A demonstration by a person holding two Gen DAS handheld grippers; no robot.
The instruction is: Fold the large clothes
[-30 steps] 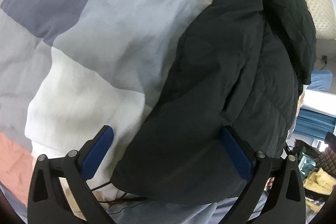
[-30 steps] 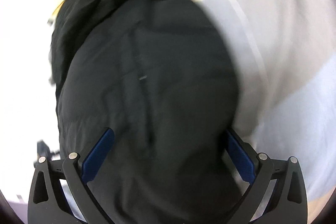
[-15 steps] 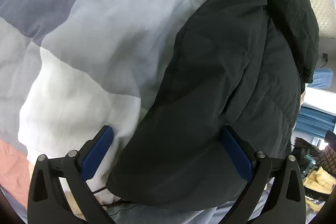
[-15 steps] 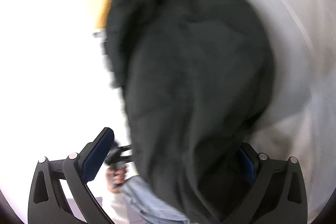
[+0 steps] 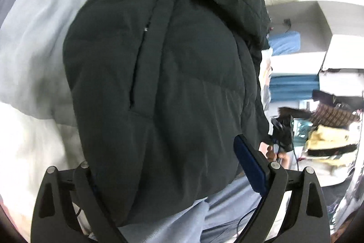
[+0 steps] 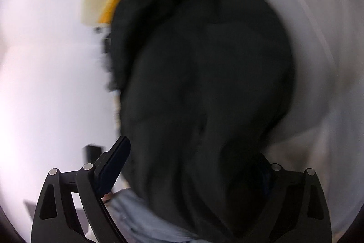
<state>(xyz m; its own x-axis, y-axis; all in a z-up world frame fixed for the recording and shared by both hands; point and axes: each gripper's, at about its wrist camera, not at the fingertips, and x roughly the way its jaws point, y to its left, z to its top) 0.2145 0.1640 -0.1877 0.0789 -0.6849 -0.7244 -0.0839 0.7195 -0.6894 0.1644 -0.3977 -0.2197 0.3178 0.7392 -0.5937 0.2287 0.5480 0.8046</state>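
- Your left gripper (image 5: 173, 165): jaws wide, just been closing; dark puffer jacket (image 5: 163, 74) bulges between them, one pad hidden under fabric, grip unclear.
- Your right gripper (image 6: 193, 165): same, wide and closing in, jacket (image 6: 204, 83) between; blurred, can't tell if clamped.
- Jacket lies on the patchwork duvet (image 5: 34, 56).

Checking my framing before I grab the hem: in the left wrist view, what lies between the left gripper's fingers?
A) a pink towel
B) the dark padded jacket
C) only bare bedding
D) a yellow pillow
B: the dark padded jacket fills the space between the left gripper fingers, lying on the pale patchwork bedding.
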